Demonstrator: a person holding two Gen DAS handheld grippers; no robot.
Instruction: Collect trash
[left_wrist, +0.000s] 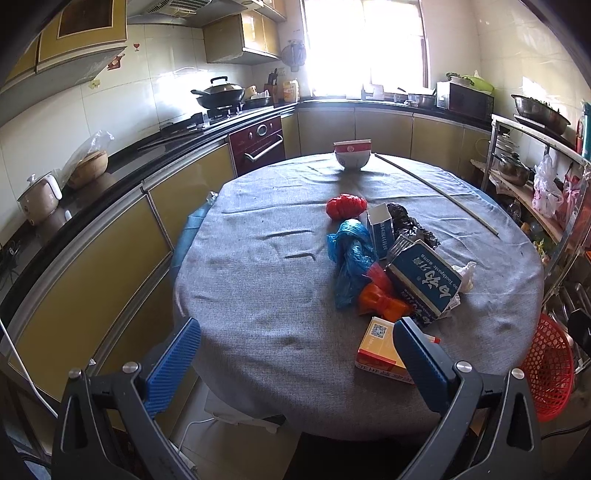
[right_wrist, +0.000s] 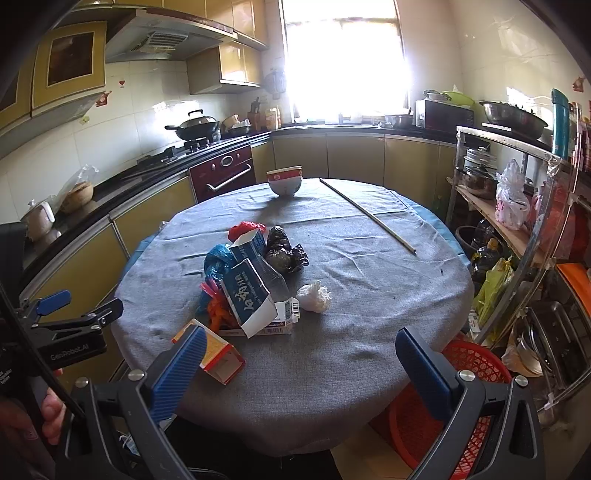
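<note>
A pile of trash lies on the grey-clothed round table (left_wrist: 266, 295): a blue toothpaste box (left_wrist: 424, 280), a smaller blue box (left_wrist: 380, 230), a blue plastic bag (left_wrist: 349, 258), a red bag (left_wrist: 345, 205), a black bag (left_wrist: 406, 221), an orange wrapper (left_wrist: 384, 301), an orange-yellow box (left_wrist: 380, 347) and a white tissue wad (right_wrist: 314, 295). My left gripper (left_wrist: 295, 354) is open at the table's near edge, its right finger in front of the orange-yellow box (right_wrist: 218, 350). My right gripper (right_wrist: 303, 363) is open and empty above the near edge. The left gripper also shows in the right wrist view (right_wrist: 85, 314).
A red mesh basket (right_wrist: 469, 369) stands on the floor at the table's right, also in the left wrist view (left_wrist: 550, 365). A bowl (left_wrist: 352, 153) and a long thin stick (left_wrist: 436, 190) lie at the far side. A metal shelf rack (right_wrist: 524, 221) stands right; kitchen counters run left.
</note>
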